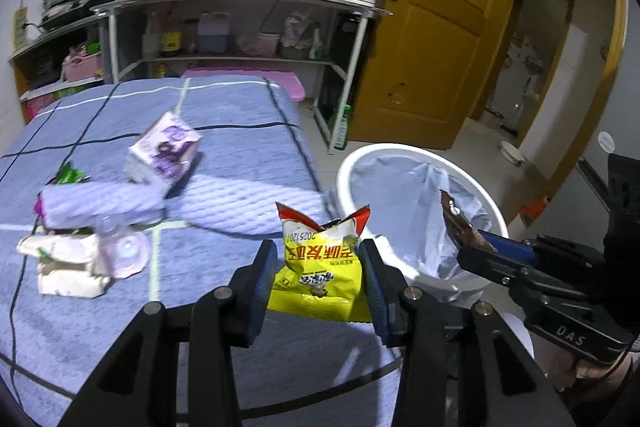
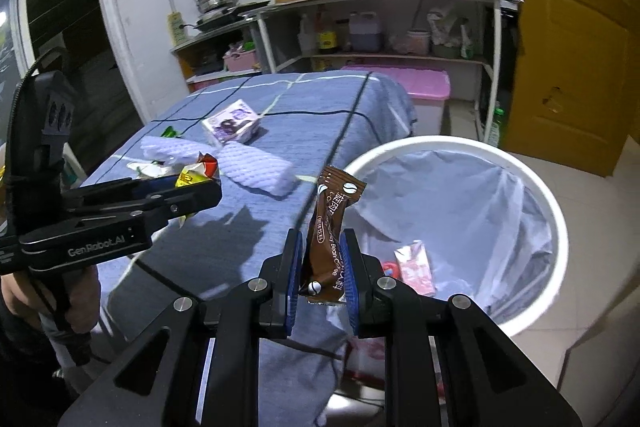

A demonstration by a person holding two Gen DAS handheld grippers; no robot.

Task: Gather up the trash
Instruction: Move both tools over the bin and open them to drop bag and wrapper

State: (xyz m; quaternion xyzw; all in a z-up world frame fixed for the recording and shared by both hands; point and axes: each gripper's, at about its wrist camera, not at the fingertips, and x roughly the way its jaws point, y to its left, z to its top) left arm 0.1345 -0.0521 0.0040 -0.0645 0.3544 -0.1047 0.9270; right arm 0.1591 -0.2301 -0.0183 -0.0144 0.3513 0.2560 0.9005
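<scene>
My left gripper (image 1: 320, 259) is shut on a yellow snack bag (image 1: 320, 263) above the table's right edge. My right gripper (image 2: 320, 259) is shut on a brown coffee sachet (image 2: 330, 227), held upright at the near rim of the white bin (image 2: 560, 227). The bin has a clear liner and holds a pink wrapper (image 2: 416, 267). In the left wrist view the right gripper (image 1: 476, 243) holds the sachet (image 1: 456, 219) over the bin (image 1: 348, 171). In the right wrist view the left gripper (image 2: 204, 187) and yellow bag (image 2: 192, 175) show at left.
On the blue checked tablecloth (image 1: 240, 115) lie a purple carton (image 1: 164, 151), white foam netting (image 1: 96, 203), crumpled white packaging (image 1: 68, 263), a clear plastic cup (image 1: 124, 247) and a green wrapper (image 1: 68, 175). Shelves (image 1: 240, 27) and a yellow door (image 1: 440, 27) stand behind.
</scene>
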